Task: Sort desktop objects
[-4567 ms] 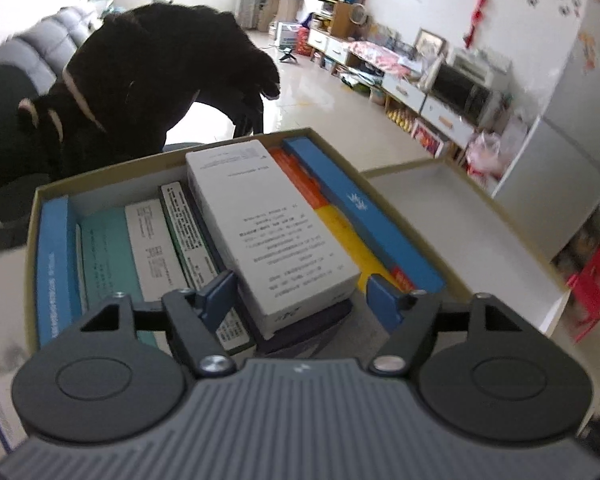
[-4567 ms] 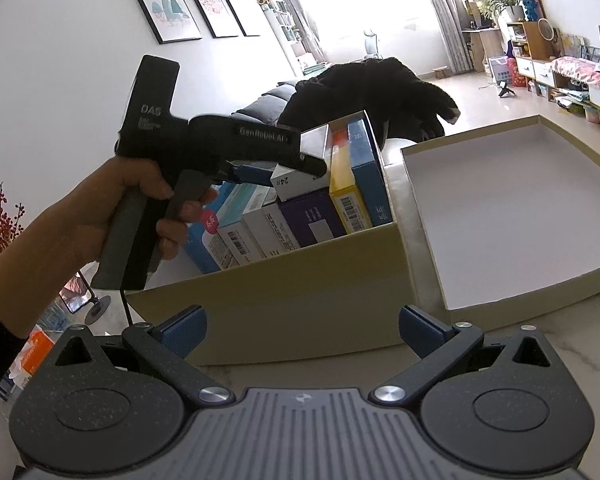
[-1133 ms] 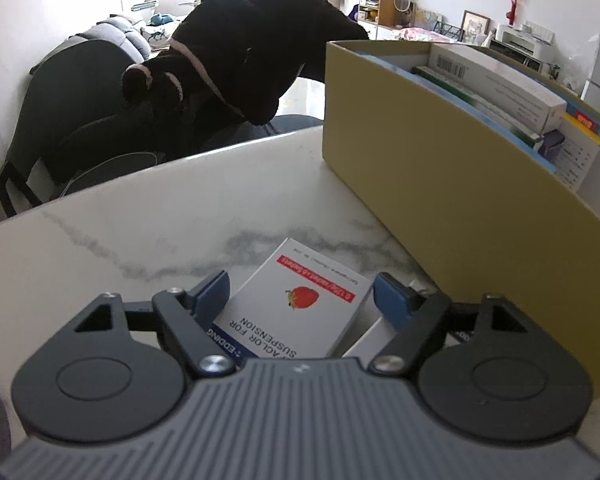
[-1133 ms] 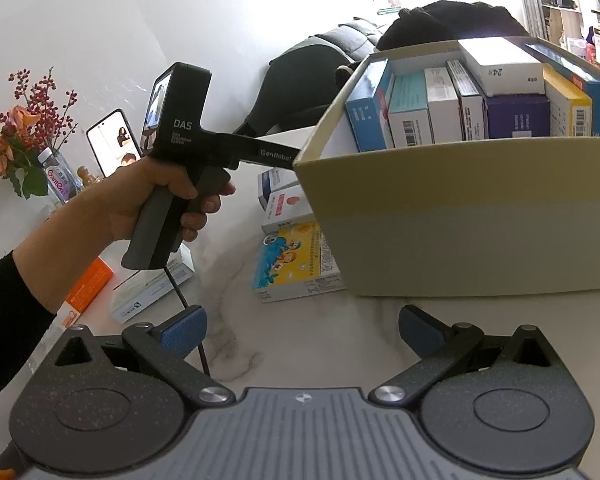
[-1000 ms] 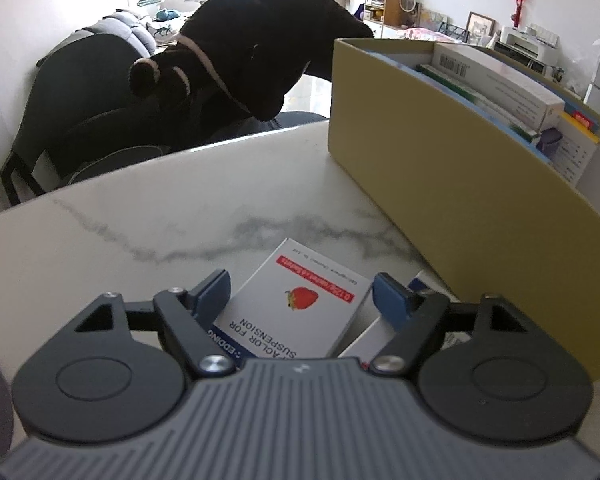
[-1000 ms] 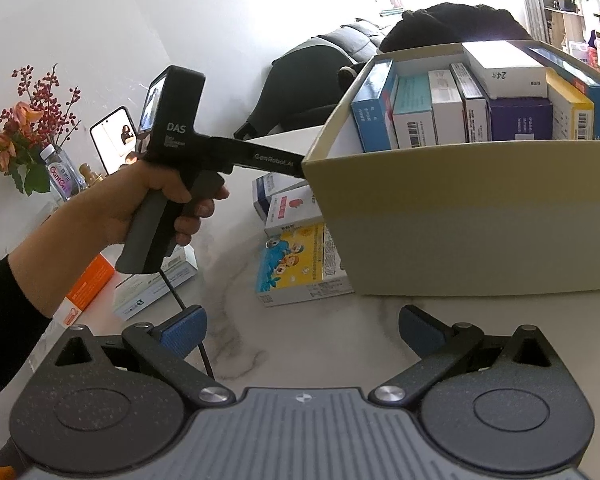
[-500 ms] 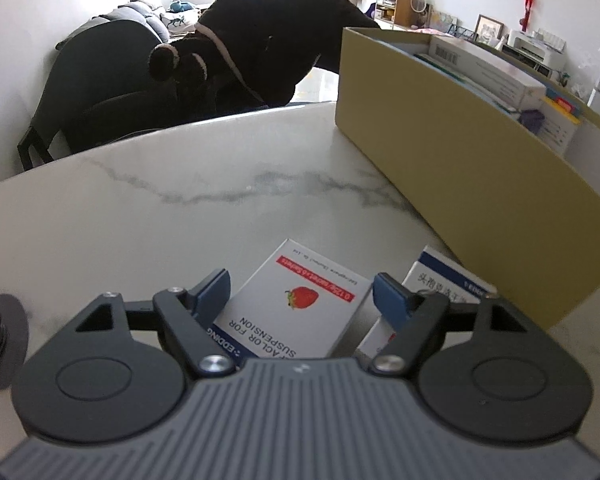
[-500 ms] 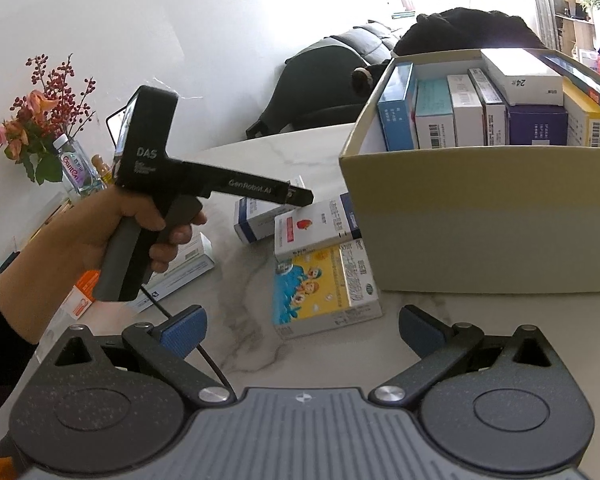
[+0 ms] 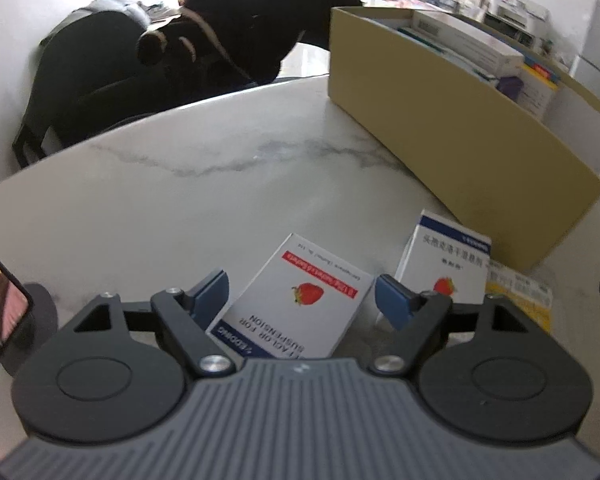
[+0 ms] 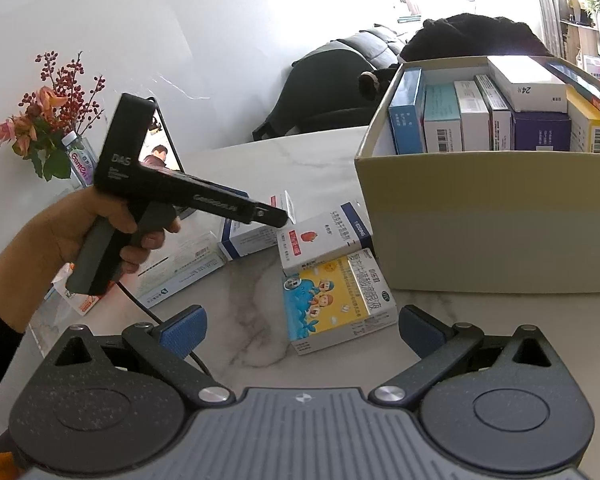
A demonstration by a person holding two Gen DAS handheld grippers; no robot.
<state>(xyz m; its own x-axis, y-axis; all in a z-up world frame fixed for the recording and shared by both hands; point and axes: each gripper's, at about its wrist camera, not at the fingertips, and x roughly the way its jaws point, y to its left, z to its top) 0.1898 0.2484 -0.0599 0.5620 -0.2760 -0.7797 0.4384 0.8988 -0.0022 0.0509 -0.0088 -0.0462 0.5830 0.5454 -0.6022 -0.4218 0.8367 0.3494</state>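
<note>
Several medicine cartons (image 10: 500,120) fill the cardboard box (image 10: 492,240) (upright); left hand-held gripper (image 9: 302,292) opening, right hand-held gripper (image 10: 300,328) apart.

Bare marble surface (image 9: 204,184) lies open beyond the strawberry box (image 9: 300,300), clear to the far edge. Cardboard box (image 9: 452,136) walls off the right side. A second white box (image 9: 444,264) and yellow box (image 10: 336,300) crowd the gap beside it.

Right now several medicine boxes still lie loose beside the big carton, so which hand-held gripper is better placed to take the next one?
Left. The left hand-held gripper, jaws opening, already straddles the strawberry box. The right hand-held gripper hangs open, short of the yellow cartoon box.
</note>
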